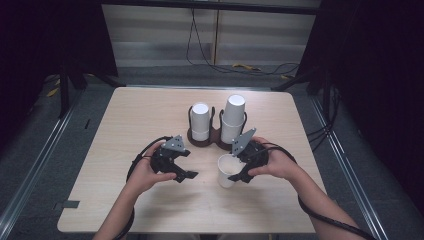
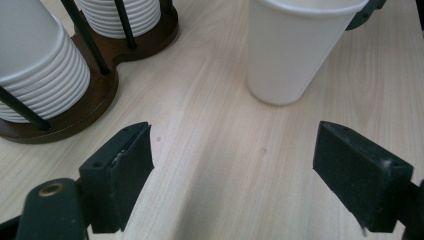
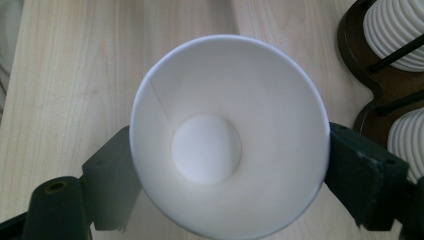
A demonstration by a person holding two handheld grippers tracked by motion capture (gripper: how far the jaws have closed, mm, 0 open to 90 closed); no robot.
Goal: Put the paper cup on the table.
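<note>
Right gripper view puts our right gripper (image 3: 227, 165) astride the single paper cup (image 3: 225, 135), one jaw at each side of the rim, pressed against its wall. In the high view that cup (image 1: 226, 170) stands upright on the table (image 1: 125, 120), right of centre and near us, just in front of the dark wooden holder (image 1: 206, 140) with its two inverted cup stacks (image 1: 200, 120). Our left gripper (image 1: 182, 175) hangs over bare wood left of the cup, jaws spread wide and holding nothing. Open tabletop lies left and near; the holder closes the far side.
</note>
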